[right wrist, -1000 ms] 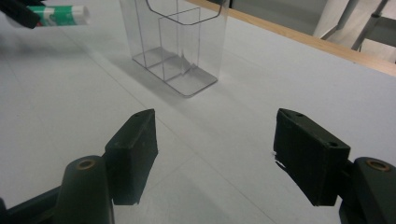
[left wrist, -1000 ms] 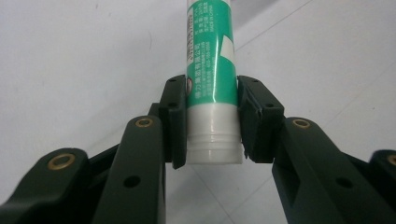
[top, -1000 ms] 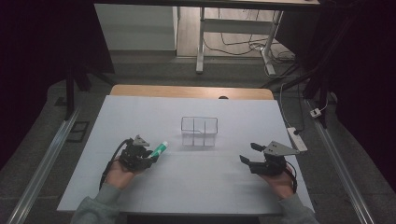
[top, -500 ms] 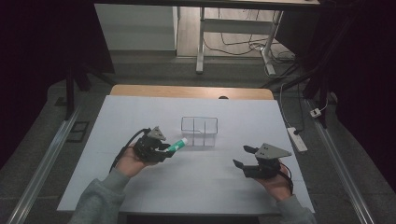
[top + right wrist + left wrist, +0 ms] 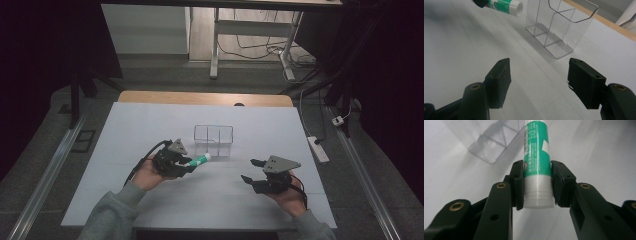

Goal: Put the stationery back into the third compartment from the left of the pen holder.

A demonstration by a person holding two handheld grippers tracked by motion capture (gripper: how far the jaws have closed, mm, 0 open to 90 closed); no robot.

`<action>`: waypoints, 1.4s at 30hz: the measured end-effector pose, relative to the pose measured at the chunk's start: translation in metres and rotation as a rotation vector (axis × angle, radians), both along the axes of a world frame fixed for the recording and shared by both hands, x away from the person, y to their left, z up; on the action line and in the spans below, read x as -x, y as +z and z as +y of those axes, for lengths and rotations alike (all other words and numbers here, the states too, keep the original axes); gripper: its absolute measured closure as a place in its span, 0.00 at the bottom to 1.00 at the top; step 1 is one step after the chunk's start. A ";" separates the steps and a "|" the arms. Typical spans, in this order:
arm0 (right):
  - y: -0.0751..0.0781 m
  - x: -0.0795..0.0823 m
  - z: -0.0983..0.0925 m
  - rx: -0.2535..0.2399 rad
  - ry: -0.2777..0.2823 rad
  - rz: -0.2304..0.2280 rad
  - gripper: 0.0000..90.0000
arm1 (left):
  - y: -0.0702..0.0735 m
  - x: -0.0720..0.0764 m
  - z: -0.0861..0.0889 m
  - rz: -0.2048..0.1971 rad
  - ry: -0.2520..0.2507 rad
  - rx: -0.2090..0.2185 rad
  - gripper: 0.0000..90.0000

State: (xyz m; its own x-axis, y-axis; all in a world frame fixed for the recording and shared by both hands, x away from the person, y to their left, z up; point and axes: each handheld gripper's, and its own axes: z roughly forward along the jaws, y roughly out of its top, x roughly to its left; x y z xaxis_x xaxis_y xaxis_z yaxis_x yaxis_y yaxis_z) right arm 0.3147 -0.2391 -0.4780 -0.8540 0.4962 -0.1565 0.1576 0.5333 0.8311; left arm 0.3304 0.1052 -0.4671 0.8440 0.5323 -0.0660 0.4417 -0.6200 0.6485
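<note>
Green-and-white cylindrical glue stick (image 5: 537, 162): clamped crosswise between the jaws of the left gripper (image 5: 172, 161), gripped low on the white base end so that most of the green body projects forward. Held off the table, lying roughly level, free end aimed at the organiser and stopping just short of its near wall; likely so held for tipping upright over a compartment.

Clear plastic desk organiser (image 5: 213, 140): open-topped, split by thin partitions into compartments, all apparently empty. Standing upright near the middle of the white table (image 5: 125, 130), just beyond the stick's tip; placement central, within reach of both hands.

Right gripper (image 5: 256, 174): jaws spread wide apart, holding nothing. Held to the right of the organiser, well apart from the left gripper, pointed toward organiser and stick; probably kept ready to steady the light container or take over the stick.

White power strip (image 5: 318, 149): at the table's right edge, clear of the work.
</note>
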 end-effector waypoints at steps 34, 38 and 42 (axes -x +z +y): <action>-0.004 -0.014 0.070 0.200 0.225 -0.049 0.48 | -0.014 -0.019 -0.052 0.110 -0.191 -0.037 0.72; -0.003 -0.014 0.081 0.249 0.276 -0.066 0.52 | -0.014 -0.018 -0.054 0.114 -0.207 -0.049 0.72; -0.009 -0.013 0.087 0.320 0.300 -0.080 0.56 | -0.013 -0.017 -0.054 0.120 -0.217 -0.047 0.72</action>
